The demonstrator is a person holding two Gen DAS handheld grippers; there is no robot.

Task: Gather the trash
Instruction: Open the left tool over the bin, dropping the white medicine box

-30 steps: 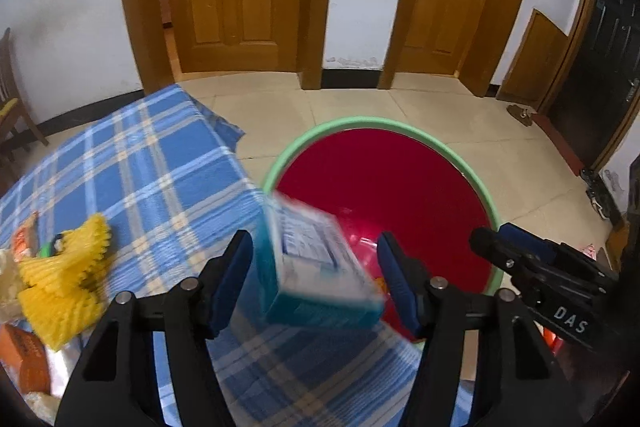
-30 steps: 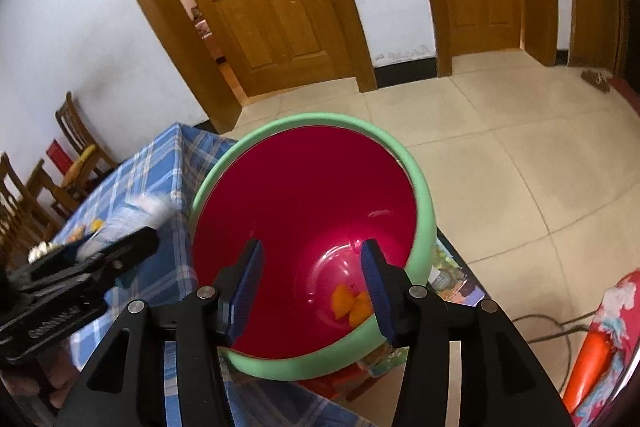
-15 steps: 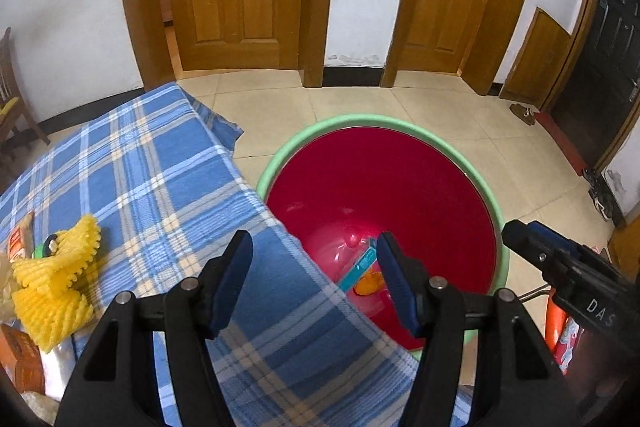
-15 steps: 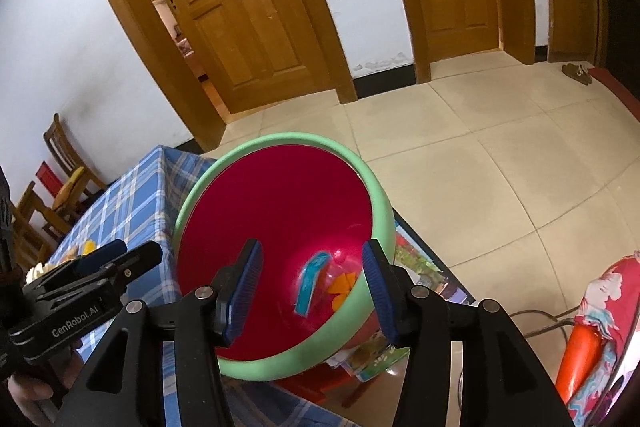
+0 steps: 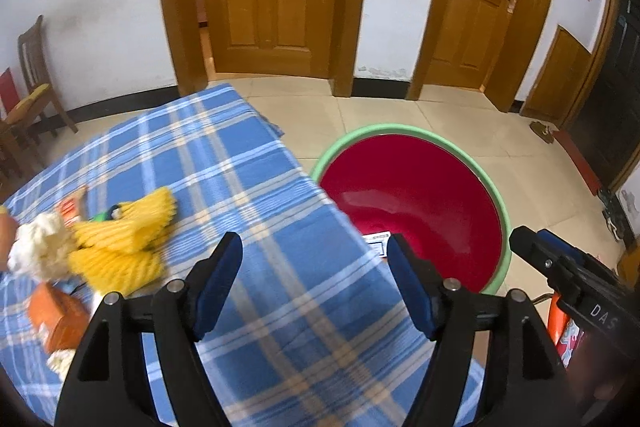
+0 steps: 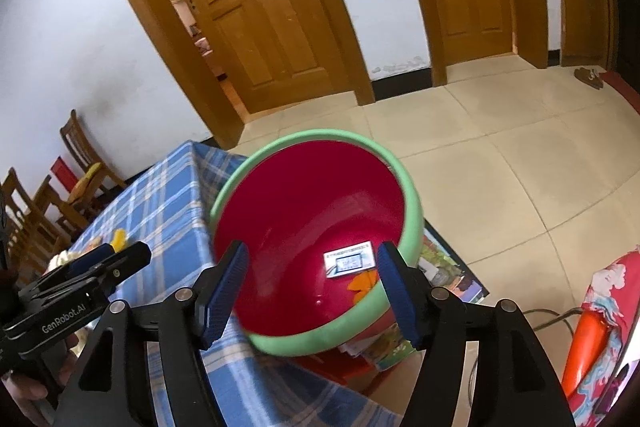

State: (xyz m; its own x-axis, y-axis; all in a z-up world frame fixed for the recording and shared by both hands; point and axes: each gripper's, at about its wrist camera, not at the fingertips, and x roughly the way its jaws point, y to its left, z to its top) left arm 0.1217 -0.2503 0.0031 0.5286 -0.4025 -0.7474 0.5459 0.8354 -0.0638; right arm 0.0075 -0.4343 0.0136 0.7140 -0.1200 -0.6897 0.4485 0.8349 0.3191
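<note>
Beside the table edge: my two grippers hang over the red bin (image 6: 320,211), empty.
Just changed: the small carton (image 6: 350,263) that my left gripper (image 5: 314,283) carried now lies label up on the bin floor, at 12 o'clock between my right gripper (image 6: 312,287) fingers, beside an orange scrap (image 6: 362,283).
Meaning: one piece binned; more waits.
Left jaws: released, just been widening, only blue checked cloth (image 5: 224,187) between them.
Right jaws: likewise widening, gripping nothing.
Remaining trash: yellow foam netting (image 5: 124,239) and an orange packet (image 5: 58,315) at 9 o'clock.
</note>
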